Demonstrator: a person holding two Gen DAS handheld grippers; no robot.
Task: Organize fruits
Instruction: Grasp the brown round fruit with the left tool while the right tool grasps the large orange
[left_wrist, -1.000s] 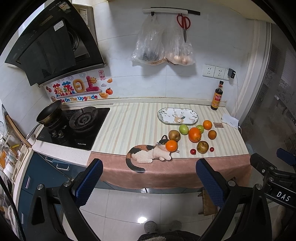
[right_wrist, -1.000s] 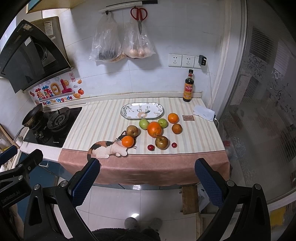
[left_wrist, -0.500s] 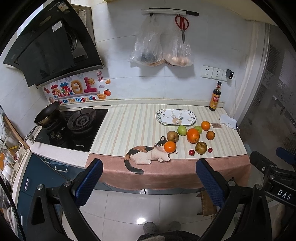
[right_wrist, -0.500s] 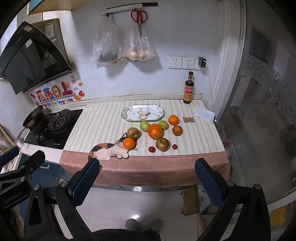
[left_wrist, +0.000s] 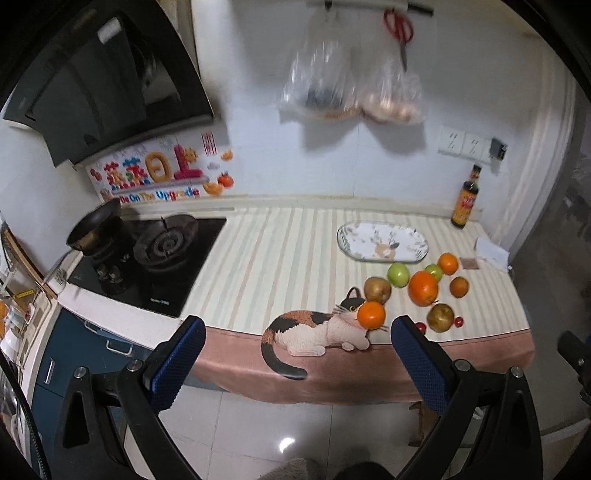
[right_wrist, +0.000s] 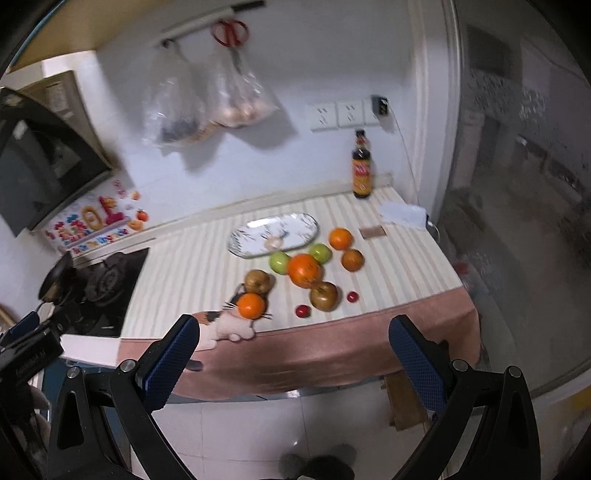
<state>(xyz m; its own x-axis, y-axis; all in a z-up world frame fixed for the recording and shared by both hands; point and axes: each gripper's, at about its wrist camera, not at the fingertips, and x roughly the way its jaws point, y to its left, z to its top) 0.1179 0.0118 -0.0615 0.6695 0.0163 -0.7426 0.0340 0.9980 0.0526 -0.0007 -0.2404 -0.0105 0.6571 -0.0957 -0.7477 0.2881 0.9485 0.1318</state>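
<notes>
Several fruits lie on the striped counter cloth: a big orange (left_wrist: 423, 288) (right_wrist: 304, 270), a small orange (left_wrist: 371, 315) (right_wrist: 251, 305) at the front on the printed cat, two brown pears (left_wrist: 377, 290) (left_wrist: 440, 317), two green apples (left_wrist: 398, 274) (right_wrist: 279, 261), two more oranges and two small red fruits (right_wrist: 302, 311). An oval patterned plate (left_wrist: 382, 242) (right_wrist: 273, 235) stands empty behind them. My left gripper (left_wrist: 299, 363) and my right gripper (right_wrist: 293, 360) are both open and empty, held over the floor in front of the counter's edge.
A gas hob with a black pan (left_wrist: 94, 225) is at the left under an extractor hood. A sauce bottle (right_wrist: 362, 170), a folded cloth (right_wrist: 402, 214) and a small brown card (right_wrist: 373, 232) are at the counter's back right. Plastic bags (left_wrist: 351, 81) and scissors hang above. A glass partition stands at the right.
Both grippers have moved closer to the counter, so the fruits look larger. The right view has tilted and swung. Nothing on the counter has moved.
</notes>
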